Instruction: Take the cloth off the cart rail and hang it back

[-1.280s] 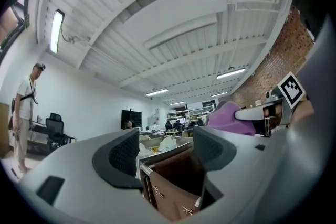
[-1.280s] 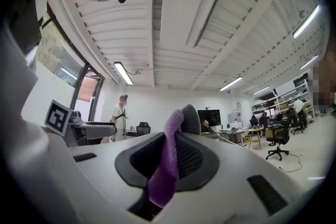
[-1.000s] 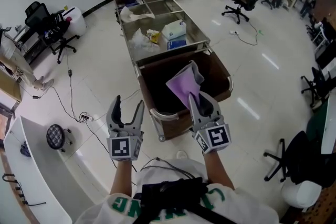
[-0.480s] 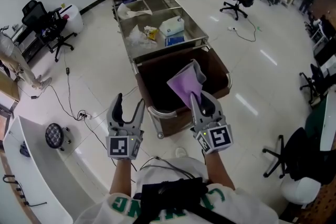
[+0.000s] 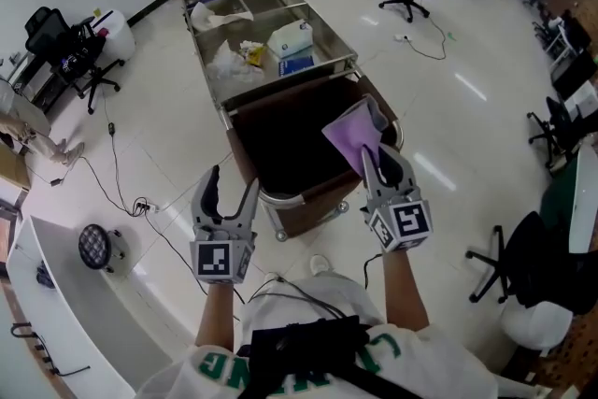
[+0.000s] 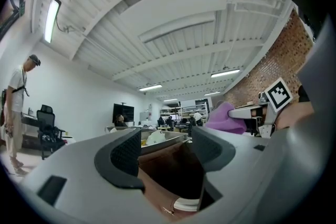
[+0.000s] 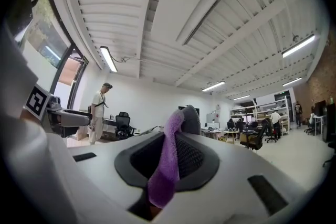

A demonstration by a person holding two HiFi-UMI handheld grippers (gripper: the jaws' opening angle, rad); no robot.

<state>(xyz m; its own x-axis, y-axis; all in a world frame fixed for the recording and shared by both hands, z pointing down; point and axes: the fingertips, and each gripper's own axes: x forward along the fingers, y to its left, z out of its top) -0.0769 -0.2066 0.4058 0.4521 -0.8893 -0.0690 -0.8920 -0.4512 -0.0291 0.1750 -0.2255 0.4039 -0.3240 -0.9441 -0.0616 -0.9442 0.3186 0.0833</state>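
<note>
While the person holds both grippers out level over the near end of the cart [image 5: 348,61], the right gripper [image 5: 377,162] has its jaws fully together on a purple cloth [image 5: 353,130]. In the right gripper view the cloth [image 7: 167,162] runs as a narrow band down the seam between the two dark pads, pinched there, with a tail hanging below the jaws and a grey-edged fold standing above the tips. From the head view the free part of the cloth fans up and forward from the fingertips. It overlaps the right near corner of the cart's brown bag [image 5: 322,193], and I cannot tell whether it touches the rim there. The left gripper [image 5: 229,188] has its jaws wide apart and holds nothing. The left gripper view shows only the brown bag [image 6: 168,165] and the steel tray beyond in the gap between the pads. This gripper sits just short of the bag's near left corner, beside the pale rail [image 5: 280,197] and apart from it. From the left gripper view the cloth [image 6: 226,118] shows off to the right, at the tip of the right gripper [image 6: 251,112]. The steel tray [image 5: 245,98] beyond the bag carries a white box [image 5: 291,39] and crumpled white plastic [image 5: 224,65].
</note>
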